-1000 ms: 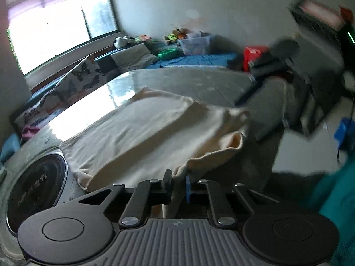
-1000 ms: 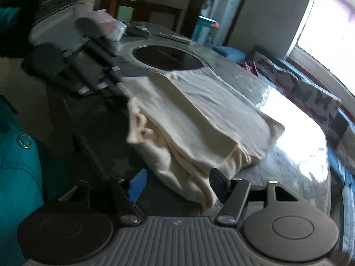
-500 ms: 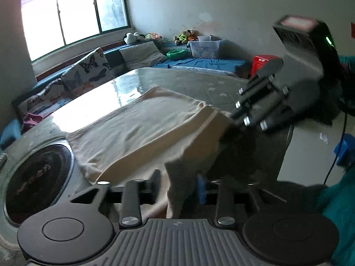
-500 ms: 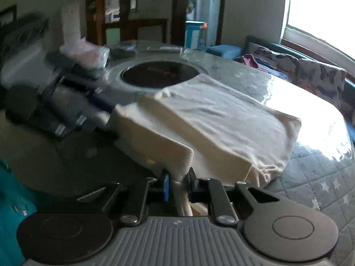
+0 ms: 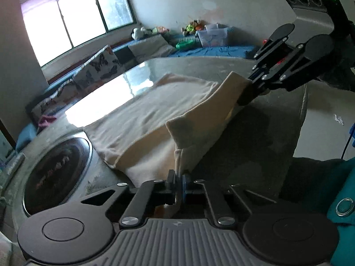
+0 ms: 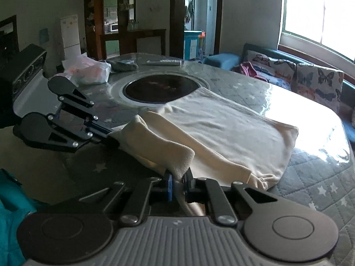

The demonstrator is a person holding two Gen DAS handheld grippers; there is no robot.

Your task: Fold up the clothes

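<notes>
Garment: the cream-coloured soft knit garment (image 6: 224, 130) lies mostly flat on the quilted grey bench (image 6: 310, 177), its near edge lifted off the surface between my two grippers.
Left gripper (image 5: 178, 182): clenched on one near corner of the cloth.
Right gripper (image 6: 177, 182): clenched on the other near corner (in the left view it shows at upper right, pinching that same edge).
Slip risk: I judge both pinches shallow, only a little fabric sits between the fingers, so a quick pull could tear a corner free.
Skew risk: if my hands travel unevenly, the fold line will run crooked and the edges won't meet.
Drag risk: the bench looks glossy near the window, so the flat part may slide along instead of staying put.
Snag risk: the round black inset plate (image 6: 160, 88) touches the garment's far corner, which could catch on its rim.
</notes>
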